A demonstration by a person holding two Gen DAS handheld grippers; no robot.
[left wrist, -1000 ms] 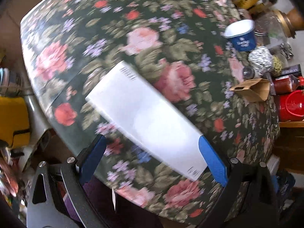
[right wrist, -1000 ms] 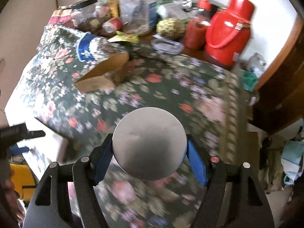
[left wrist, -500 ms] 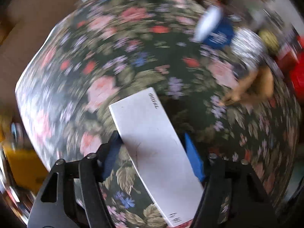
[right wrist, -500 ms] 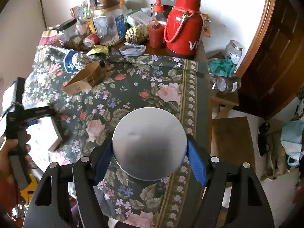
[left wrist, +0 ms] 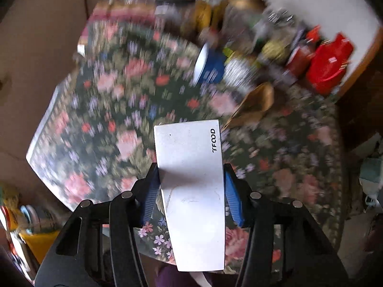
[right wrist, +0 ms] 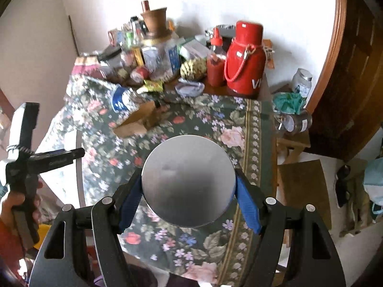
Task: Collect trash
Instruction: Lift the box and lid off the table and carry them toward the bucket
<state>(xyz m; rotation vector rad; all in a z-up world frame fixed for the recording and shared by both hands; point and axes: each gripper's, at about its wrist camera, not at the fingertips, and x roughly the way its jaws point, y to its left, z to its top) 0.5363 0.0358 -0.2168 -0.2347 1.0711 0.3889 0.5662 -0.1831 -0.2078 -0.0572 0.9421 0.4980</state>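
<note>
A long white box printed "TFOOD" hangs above the floral tablecloth. My left gripper has its jaws closing on it, blue pads against both long sides. My right gripper is shut on a round grey metal tin, held over the cloth. Farther back lie a blue and white cup on its side, a foil ball and a brown cardboard piece. The right wrist view shows the cup and the cardboard too.
The back of the table is crowded with a red thermos, a red sauce bottle, jars and a wooden mortar. A wooden stool and a dark door stand to the right. A hand grips the left gripper's handle.
The left gripper closed on the white box, rolled and lifted it off the cloth. The right gripper rose with the tin, and more of the table and room came into its view.
</note>
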